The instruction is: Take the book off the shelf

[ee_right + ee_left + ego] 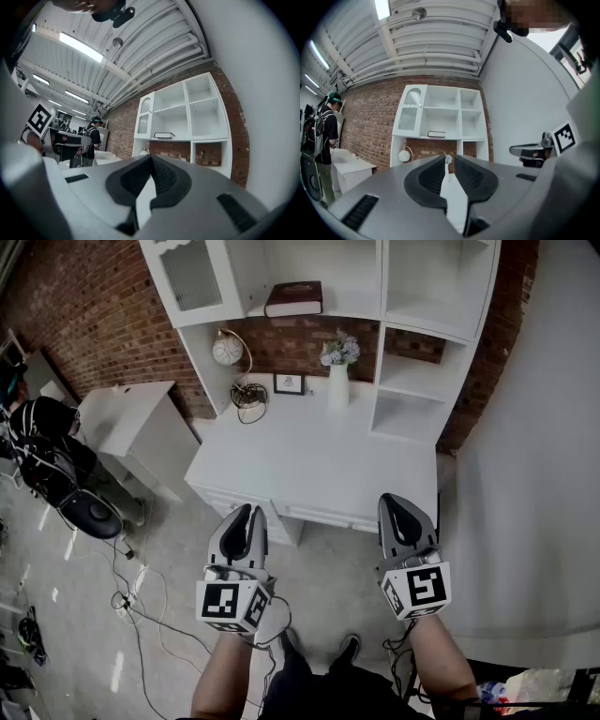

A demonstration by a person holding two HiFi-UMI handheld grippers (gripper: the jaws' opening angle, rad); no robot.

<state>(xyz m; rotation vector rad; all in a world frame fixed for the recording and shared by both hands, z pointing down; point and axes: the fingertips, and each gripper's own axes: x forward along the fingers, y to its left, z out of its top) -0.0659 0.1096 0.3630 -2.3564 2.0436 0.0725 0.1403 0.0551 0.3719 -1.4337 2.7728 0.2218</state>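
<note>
Approach: dark maroon hardback book [293, 298] lies flat, untouched, in the middle compartment of the white shelf unit [382, 282].
Left gripper [251, 514] is barely parted and right gripper [392, 502] closed, both empty and well short of the book; next comes reaching up and widening the jaws.

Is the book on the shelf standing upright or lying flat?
Lying flat: the book rests with its dark cover facing up on the shelf.

The head view's top edge cuts off the shelf unit [375, 277]. The cover of the book [292, 298] is too small to read, as is the framed picture [289, 383]. The surface [309, 456] is almost wholly hidden behind the left tool [450, 161] in the left gripper view, where the vase [448, 158] is a mere speck. The right tool [151, 158] hides it in the right gripper view.
</note>
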